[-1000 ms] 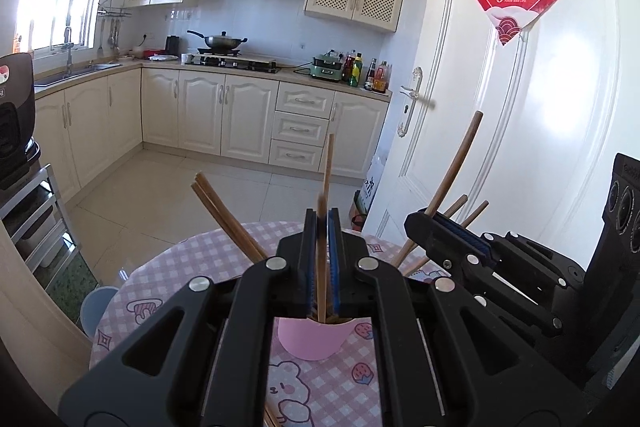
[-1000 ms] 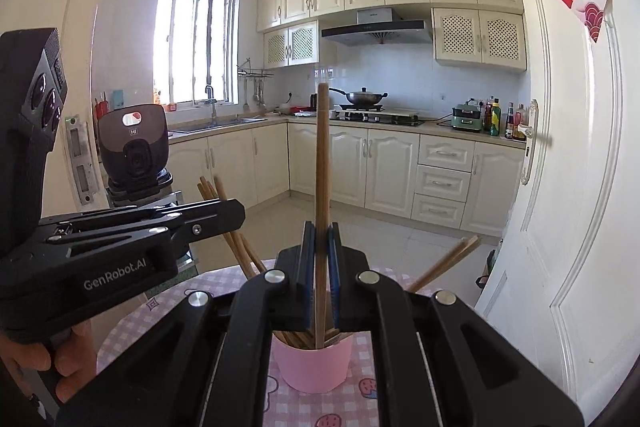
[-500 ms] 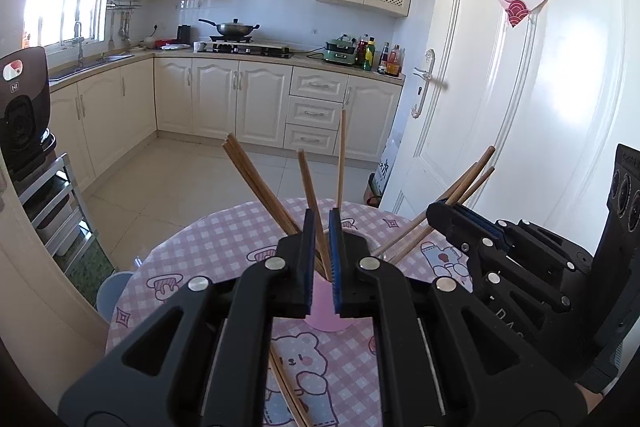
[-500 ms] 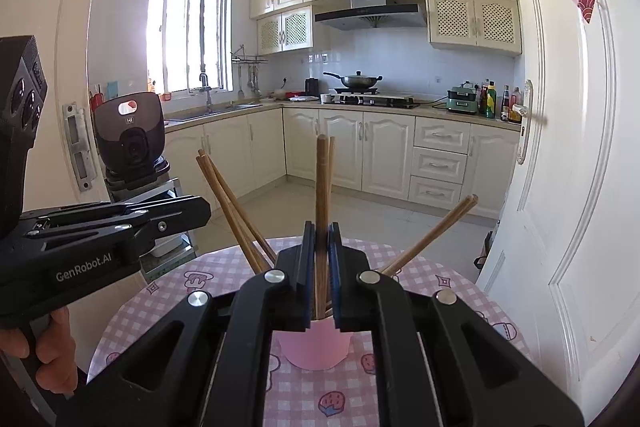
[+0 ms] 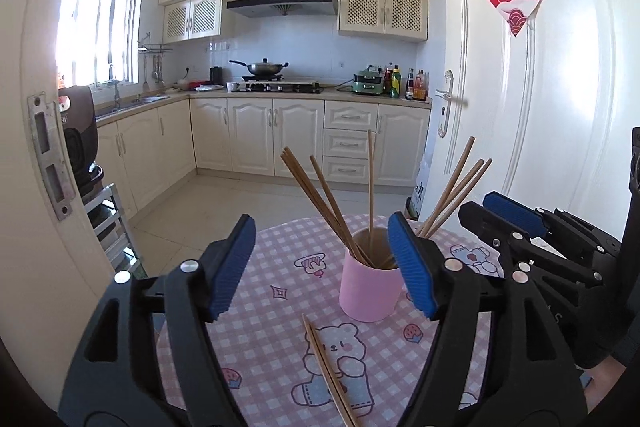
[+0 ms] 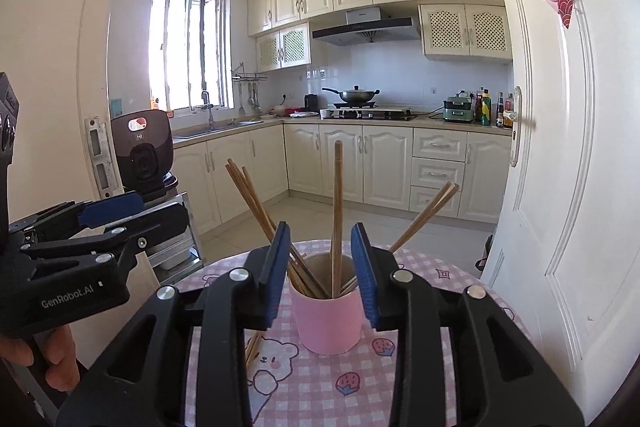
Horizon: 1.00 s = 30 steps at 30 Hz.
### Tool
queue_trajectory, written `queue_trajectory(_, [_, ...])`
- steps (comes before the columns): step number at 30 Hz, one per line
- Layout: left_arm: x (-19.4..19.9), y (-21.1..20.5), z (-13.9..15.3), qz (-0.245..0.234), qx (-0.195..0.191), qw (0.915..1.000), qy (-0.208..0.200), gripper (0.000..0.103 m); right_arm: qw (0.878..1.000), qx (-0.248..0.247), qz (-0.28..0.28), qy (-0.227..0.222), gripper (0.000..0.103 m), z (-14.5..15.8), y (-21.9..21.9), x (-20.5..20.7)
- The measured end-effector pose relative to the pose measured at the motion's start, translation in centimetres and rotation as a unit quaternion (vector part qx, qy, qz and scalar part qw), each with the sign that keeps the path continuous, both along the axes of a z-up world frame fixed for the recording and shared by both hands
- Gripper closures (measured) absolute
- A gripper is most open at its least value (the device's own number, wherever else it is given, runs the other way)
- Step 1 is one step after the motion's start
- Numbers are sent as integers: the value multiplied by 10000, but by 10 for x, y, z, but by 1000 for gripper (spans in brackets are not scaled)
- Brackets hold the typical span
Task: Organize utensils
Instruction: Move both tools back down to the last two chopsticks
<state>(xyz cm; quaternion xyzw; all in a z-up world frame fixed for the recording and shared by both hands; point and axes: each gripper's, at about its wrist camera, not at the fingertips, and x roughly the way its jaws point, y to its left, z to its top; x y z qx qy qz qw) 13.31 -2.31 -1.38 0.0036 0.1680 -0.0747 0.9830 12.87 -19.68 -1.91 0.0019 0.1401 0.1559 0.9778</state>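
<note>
A pink cup (image 5: 370,291) stands on the checked tablecloth (image 5: 276,311) with several wooden chopsticks (image 5: 320,199) fanned out of it. My left gripper (image 5: 322,251) hangs just in front of the cup, its jaws opening wide with nothing between them. A loose pair of chopsticks (image 5: 328,367) lies on the cloth below it. My right gripper (image 6: 320,259) is close to the cup (image 6: 328,323), its jaws opening. An upright chopstick (image 6: 337,211) stands in the cup in line with the gap, and the blue pads (image 6: 362,267) are clear of it.
The round table is small, and its far edge drops to the kitchen floor. A white door (image 6: 560,187) is close on the right. A dark appliance (image 6: 142,155) sits on a rack at the left. A hand (image 6: 60,359) holds the left gripper (image 6: 160,211).
Both grippers were shut on a chopstick over the cup. Both chopsticks now stand in the cup, both sets of jaws have parted, and both grippers have drawn back from the cup.
</note>
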Motion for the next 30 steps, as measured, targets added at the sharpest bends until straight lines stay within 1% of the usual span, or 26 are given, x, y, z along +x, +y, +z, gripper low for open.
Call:
queue_trajectory(4, [-28, 9, 5, 211, 11, 9986, -483, 18, 9997, -6, -49, -220, 56, 1, 2, -19])
queue_trajectory(7, [-45, 12, 5, 261, 95, 9975, -643, 16, 9991, -16, -58, -431, 51, 2, 5, -35])
queue_trajectory(10, [-57, 13, 2, 249, 162, 9971, -697, 14, 9983, -62, -79, -579, 47, 1, 8, -50])
queue_trajectory(12, [-66, 19, -1, 295, 128, 9968, -726, 14, 9979, -86, -92, -629, 44, 0, 10, -57])
queue_trajectory(15, [-76, 28, -7, 283, -124, 9971, -700, 14, 9972, -188, -120, -708, 42, -3, 16, -69])
queue_trajectory(17, [-82, 34, -9, 305, -267, 9969, -681, 14, 9970, -253, -121, -716, 38, -7, 17, -75])
queue_trajectory(21, [-93, 45, -14, 343, -482, 9959, -686, 13, 9980, -186, -101, -602, 36, -18, 20, -81])
queue_trajectory(26, [-98, 47, -18, 356, -386, 9961, -702, 13, 9989, -8, -44, -469, 36, -22, 21, -82])
queue_trajectory(30, [-100, 49, -21, 334, -390, 9961, -714, 13, 9990, -45, -48, -451, 35, -24, 24, -83])
